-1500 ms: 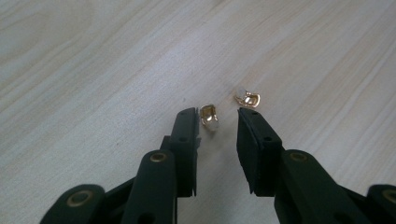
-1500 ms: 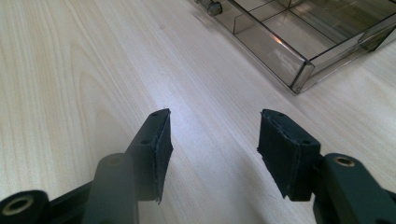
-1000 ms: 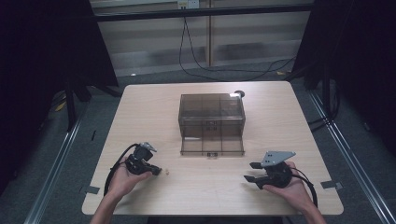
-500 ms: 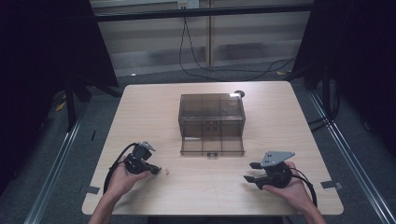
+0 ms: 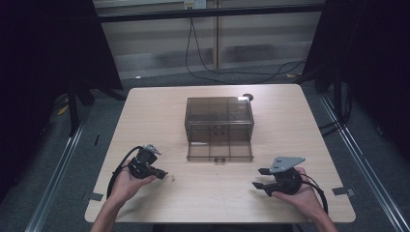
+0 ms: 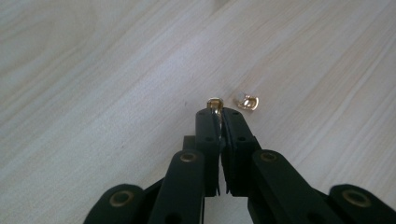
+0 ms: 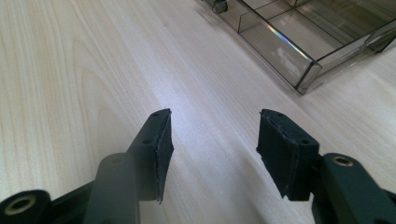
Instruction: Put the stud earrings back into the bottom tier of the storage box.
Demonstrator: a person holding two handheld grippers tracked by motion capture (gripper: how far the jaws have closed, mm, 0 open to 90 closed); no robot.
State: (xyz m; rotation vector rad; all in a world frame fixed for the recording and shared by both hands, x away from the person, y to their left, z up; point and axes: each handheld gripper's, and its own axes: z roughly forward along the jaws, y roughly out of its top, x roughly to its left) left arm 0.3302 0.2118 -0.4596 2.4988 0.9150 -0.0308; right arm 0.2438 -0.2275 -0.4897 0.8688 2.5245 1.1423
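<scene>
Gold-coloured small fitting (image 6: 215,103) sits pinched at the tips of the left gripper (image 6: 219,114); a second gold piece (image 6: 247,101) lies just beyond them. The right gripper (image 7: 212,140) waits spread. Judged next: carry it to the open drawer (image 5: 220,152).

Box (image 5: 219,119) mid-table (image 5: 145,111), drawer (image 5: 220,151) out in front. Left gripper (image 5: 162,174) front-left of drawer, small clip (image 5: 170,178) just beside its tip. Right gripper (image 5: 259,178) front-right.
</scene>
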